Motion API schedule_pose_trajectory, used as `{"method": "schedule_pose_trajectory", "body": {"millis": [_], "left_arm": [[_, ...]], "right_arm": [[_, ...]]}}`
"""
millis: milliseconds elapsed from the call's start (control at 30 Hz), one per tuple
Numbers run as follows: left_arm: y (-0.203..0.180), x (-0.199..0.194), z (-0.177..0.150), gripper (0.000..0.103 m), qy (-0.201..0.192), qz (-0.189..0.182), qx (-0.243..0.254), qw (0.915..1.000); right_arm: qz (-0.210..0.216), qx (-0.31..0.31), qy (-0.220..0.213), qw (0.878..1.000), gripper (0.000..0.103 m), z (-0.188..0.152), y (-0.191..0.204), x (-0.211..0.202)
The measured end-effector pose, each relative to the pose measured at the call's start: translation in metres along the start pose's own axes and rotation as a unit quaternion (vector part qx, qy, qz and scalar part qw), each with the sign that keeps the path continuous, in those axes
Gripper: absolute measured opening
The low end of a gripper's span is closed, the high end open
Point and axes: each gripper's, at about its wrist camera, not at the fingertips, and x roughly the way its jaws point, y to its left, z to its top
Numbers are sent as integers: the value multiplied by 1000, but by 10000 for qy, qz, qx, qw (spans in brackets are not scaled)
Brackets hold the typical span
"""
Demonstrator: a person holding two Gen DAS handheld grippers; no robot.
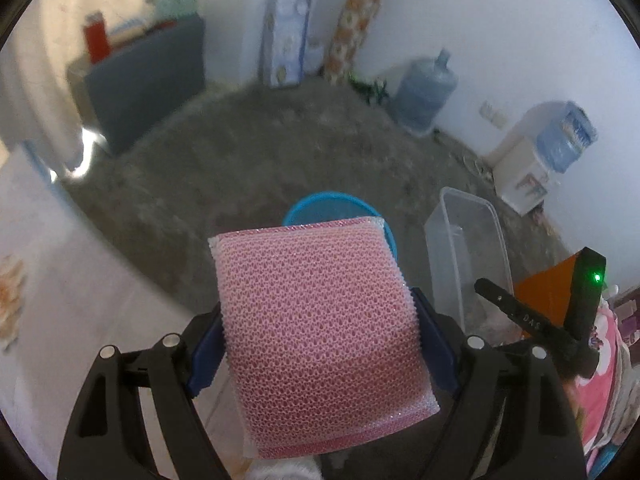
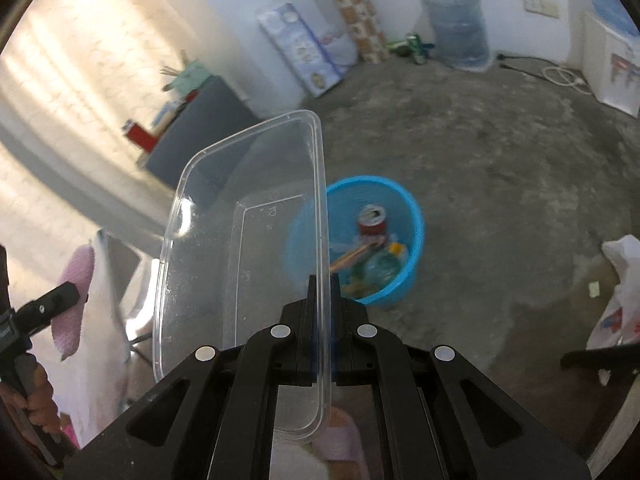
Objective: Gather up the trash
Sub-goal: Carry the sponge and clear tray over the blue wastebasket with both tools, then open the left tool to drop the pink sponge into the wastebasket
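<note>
Grey concrete floor (image 2: 500,168). Large water jug (image 2: 456,24) by the white wall, patterned roll (image 1: 360,20) leaning near it. Dark cabinet (image 1: 148,80) at left (red item on top, blurred). White plastic bag (image 2: 620,292) at right.

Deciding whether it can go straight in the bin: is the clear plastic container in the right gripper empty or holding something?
Empty. The clear container, pinched by one wall in the right gripper, shows only floor and blue bin through its walls.
</note>
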Motion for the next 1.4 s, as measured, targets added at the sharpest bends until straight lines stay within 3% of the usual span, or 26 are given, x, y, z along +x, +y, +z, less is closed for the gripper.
{"method": "schedule_pose_trajectory", "body": {"millis": [267,500,667,867,1000,1200,1400], "left_arm": [[-27,120,60,81,1052,3,-368,9938],[-9,228,77,81,1955,142,-1214,9730],[3,273,79,84,2094,244,-1723,9622],[7,300,76,88,2171,410,-1999,9546],[12,305,74,90,2183,221,-2208,9503],[10,304,74,91,2135,212,-2169,9523],[8,272,79,91,1960,27,-2099,9579]], "right_arm": [[-548,-39,304,9980,3,28,-37,58],[-634,0,486,9968,3,41,-54,86],[-678,91,593,9959,3,44,-65,99],[-788,102,774,9938,3,47,-76,118],[-831,119,843,9929,3,48,-80,125],[-871,26,915,9920,3,50,-78,131],[-925,-123,1031,9903,3,49,-70,146]]}}
